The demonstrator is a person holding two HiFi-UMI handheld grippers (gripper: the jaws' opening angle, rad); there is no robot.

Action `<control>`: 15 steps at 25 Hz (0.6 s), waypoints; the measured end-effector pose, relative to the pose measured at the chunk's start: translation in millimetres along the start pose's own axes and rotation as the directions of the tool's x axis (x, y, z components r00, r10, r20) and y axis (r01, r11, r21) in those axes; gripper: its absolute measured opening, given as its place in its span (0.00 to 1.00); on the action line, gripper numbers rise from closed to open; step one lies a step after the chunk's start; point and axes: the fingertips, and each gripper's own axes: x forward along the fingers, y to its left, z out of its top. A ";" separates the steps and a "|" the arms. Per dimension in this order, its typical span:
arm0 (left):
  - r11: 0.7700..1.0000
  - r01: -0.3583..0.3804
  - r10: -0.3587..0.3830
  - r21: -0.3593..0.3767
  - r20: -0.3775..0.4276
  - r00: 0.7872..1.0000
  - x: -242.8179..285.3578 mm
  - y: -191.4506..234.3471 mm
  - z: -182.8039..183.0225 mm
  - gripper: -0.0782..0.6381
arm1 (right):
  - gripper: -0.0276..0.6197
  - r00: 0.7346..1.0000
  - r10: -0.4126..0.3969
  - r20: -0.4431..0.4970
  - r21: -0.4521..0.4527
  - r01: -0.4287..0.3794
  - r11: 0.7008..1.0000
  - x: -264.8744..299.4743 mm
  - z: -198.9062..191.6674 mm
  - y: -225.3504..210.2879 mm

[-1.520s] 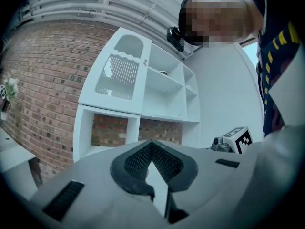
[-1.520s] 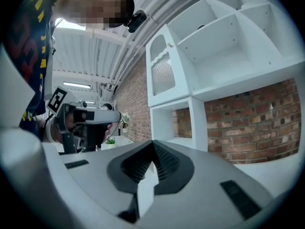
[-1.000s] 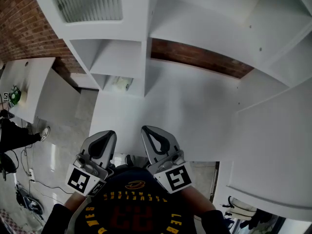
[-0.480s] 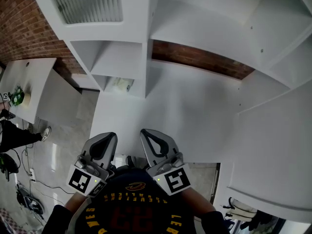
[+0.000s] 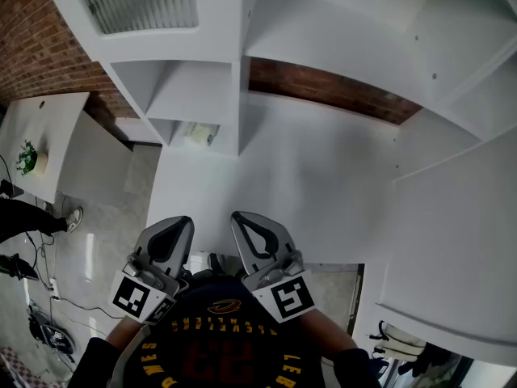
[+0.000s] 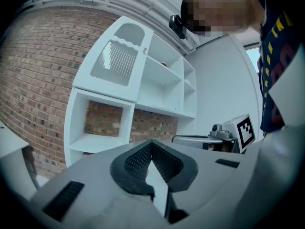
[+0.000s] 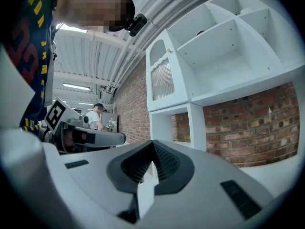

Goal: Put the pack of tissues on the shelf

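A pale pack (image 5: 199, 133), apparently the tissues, lies in the small lower cubby of the white shelf unit (image 5: 242, 71). Both grippers are held side by side close to the person's chest, well short of the shelf. My left gripper (image 5: 172, 226) has its jaws together with nothing between them, and its dark pads meet at the tip (image 6: 151, 144). My right gripper (image 5: 245, 221) is likewise shut and empty (image 7: 153, 144). Each gripper view shows the other gripper's marker cube beside it.
The shelf unit has several open cubbies and a ribbed door panel (image 5: 141, 2) against a brick wall (image 5: 323, 87). A broad white surface (image 5: 307, 184) stretches below the shelves. A white table (image 5: 40, 136) with a small plant (image 5: 27, 158) stands at the left, with a person's legs (image 5: 36, 221) beside it.
Both grippers have kept their places and stayed shut. The head view has tilted slightly, so the shelf sits a little higher in the picture.
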 end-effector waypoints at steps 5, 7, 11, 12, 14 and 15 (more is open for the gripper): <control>1.000 -0.002 0.002 -0.002 -0.005 1.000 -0.2 0.9 -1.1 0.11 | 0.04 1.000 -0.004 -0.013 0.007 0.004 1.000 -1.9 -2.8 -0.6; 1.000 0.002 -0.002 -0.001 -0.006 1.000 0.2 0.3 -1.4 0.11 | 0.04 1.000 -0.003 -0.012 0.005 0.003 1.000 -1.4 -2.5 -1.1; 1.000 0.005 -0.004 0.028 -0.026 1.000 0.8 -1.7 -3.9 0.11 | 0.04 1.000 0.001 -0.015 0.008 -0.001 1.000 0.1 -4.2 -1.1; 0.999 0.003 -0.002 0.033 -0.029 1.000 1.0 -1.8 -4.1 0.11 | 0.04 1.000 0.003 -0.017 0.009 -0.003 1.000 0.4 -5.0 -1.0; 1.000 0.011 -0.010 0.029 -0.013 1.000 2.2 -2.3 -0.7 0.11 | 0.04 1.000 0.006 -0.019 0.012 -0.006 1.000 1.2 -5.8 -0.7; 1.000 0.014 -0.014 0.023 -0.003 1.000 2.7 -2.2 1.3 0.11 | 0.04 1.000 0.007 -0.019 0.013 -0.007 1.000 1.4 -5.8 -0.4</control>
